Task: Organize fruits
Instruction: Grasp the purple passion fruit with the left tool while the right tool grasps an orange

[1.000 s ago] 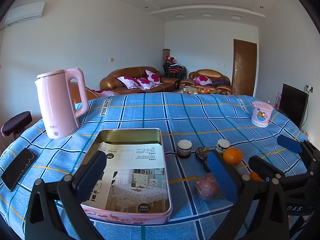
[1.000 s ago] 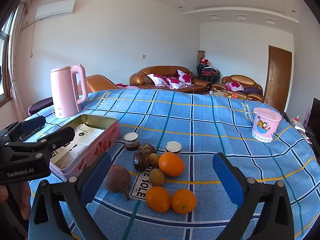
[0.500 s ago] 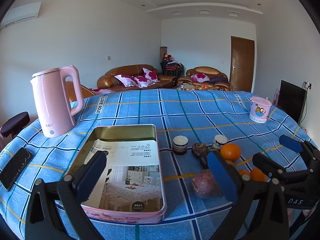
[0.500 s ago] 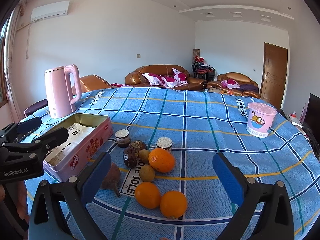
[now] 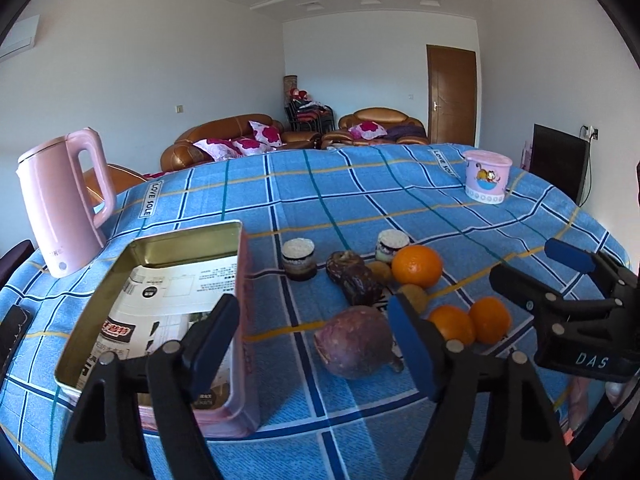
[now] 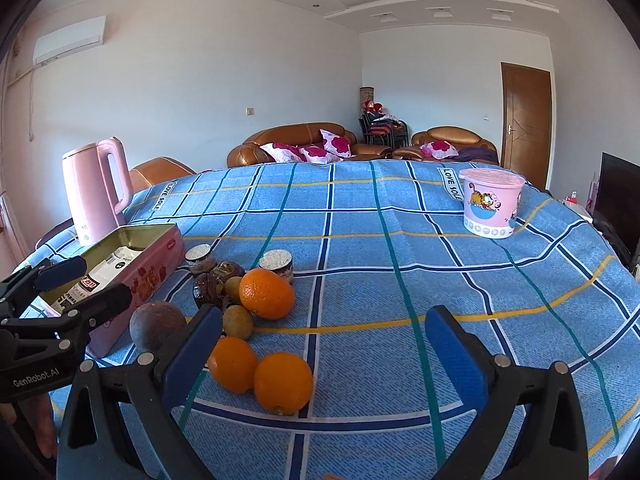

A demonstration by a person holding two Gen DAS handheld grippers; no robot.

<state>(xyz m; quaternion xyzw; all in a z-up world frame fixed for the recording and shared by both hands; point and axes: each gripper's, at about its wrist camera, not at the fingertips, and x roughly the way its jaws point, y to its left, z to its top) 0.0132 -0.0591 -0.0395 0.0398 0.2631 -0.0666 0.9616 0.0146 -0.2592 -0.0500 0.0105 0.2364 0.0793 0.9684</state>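
A cluster of fruit lies on the blue checked tablecloth: a large orange [image 6: 266, 293], two smaller oranges [image 6: 233, 364] [image 6: 283, 382], a purple round fruit [image 5: 355, 342] [image 6: 157, 326], two small brown-green fruits [image 6: 237, 321] and dark wrinkled fruits [image 5: 354, 277]. An open pink tin [image 5: 168, 312] [image 6: 132, 272] with a leaflet inside sits left of them. My left gripper [image 5: 312, 344] is open and empty, just before the purple fruit. My right gripper [image 6: 324, 356] is open and empty, with the two small oranges beside its left finger.
Two small lidded jars [image 5: 298, 258] [image 5: 391, 245] stand behind the fruit. A pink kettle [image 5: 66, 204] stands at the far left and a pink cartoon tub [image 6: 490, 207] at the far right. A dark phone [image 5: 12, 330] lies at the left table edge.
Both grippers have moved forward and lower toward the fruit; the left has swung right so the purple fruit sits between its fingers' line. Both stay open.
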